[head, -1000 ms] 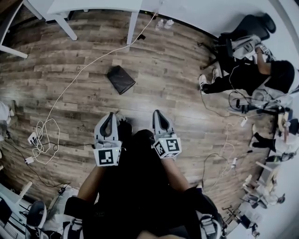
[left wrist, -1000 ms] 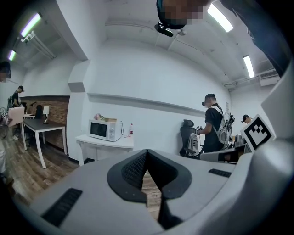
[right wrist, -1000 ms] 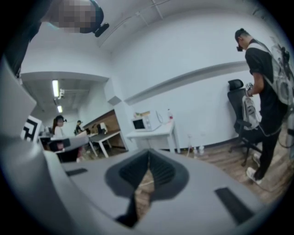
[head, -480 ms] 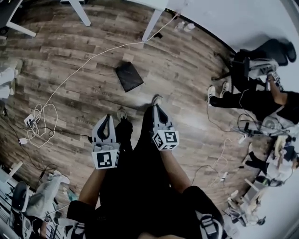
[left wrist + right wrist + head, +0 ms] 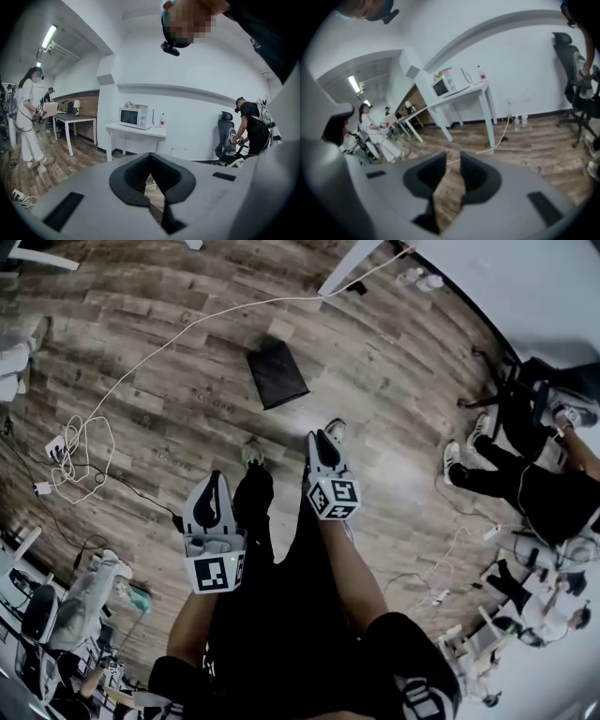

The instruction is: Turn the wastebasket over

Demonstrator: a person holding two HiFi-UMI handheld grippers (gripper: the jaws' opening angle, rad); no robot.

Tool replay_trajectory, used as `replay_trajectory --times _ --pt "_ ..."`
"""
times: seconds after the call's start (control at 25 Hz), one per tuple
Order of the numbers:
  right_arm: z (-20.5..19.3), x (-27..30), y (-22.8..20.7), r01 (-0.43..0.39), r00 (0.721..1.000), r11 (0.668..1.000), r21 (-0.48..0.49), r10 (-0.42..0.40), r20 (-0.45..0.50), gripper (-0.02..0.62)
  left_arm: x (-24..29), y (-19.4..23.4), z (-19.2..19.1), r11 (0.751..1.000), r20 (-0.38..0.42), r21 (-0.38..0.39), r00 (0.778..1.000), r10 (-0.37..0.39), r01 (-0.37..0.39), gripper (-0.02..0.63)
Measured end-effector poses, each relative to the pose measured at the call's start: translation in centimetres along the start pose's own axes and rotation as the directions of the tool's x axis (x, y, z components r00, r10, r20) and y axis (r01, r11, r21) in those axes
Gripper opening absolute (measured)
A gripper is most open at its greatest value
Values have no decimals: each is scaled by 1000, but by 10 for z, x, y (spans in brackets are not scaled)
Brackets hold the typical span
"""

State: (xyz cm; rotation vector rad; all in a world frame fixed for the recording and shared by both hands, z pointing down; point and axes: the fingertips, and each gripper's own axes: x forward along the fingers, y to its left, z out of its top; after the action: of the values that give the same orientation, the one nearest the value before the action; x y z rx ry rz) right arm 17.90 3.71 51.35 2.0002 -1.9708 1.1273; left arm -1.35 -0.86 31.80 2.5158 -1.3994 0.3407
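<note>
The wastebasket [image 5: 277, 374] is a dark, boxy bin lying on the wooden floor, upper middle of the head view. It shows in neither gripper view. My right gripper [image 5: 322, 439] points toward it from below, still a stretch of floor away. Its jaws [image 5: 453, 161] have just been opening and stand a little apart, with only floor showing between them. My left gripper [image 5: 217, 480] hangs lower and to the left, beside my dark trouser leg. Its tips [image 5: 151, 157] meet, with nothing held.
A white cable [image 5: 169, 343] runs across the floor to a power strip [image 5: 56, 448] at the left. A white table [image 5: 136, 129] with a microwave stands by the wall, its leg [image 5: 349, 266] behind the bin. One person [image 5: 525, 474] sits at the right, another [image 5: 28, 122] stands at the left.
The head view has swung, so the bin sits further right in it. My right gripper has moved ahead of the left, toward the bin. The left has drifted slightly lower.
</note>
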Motion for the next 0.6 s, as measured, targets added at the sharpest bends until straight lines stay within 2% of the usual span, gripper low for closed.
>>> replay_trajectory --times 0.04,0.08,0.2,0.36,0.6 --pt "-12 14 -6 -1 1000 1000 7 1 -28 124 7 1 -6 1000 1 -6 1000 0 0 34" --pt "-23 28 -13 3 999 1000 16 -2 -53 138 14 3 -12 1000 -2 -14 1000 0 0 34" --pt "-59 64 -36 36 993 998 44 -31 -110 141 30 13 -34 999 -8 -39 1000 7 -7 34" --pt "-110 104 -67 77 984 992 102 -59 -170 141 51 25 -63 999 5 -29 1000 18 -18 34" --pt "-213 170 -106 131 955 974 186 -74 -286 141 82 42 -106 998 3 -53 999 33 -32 34"
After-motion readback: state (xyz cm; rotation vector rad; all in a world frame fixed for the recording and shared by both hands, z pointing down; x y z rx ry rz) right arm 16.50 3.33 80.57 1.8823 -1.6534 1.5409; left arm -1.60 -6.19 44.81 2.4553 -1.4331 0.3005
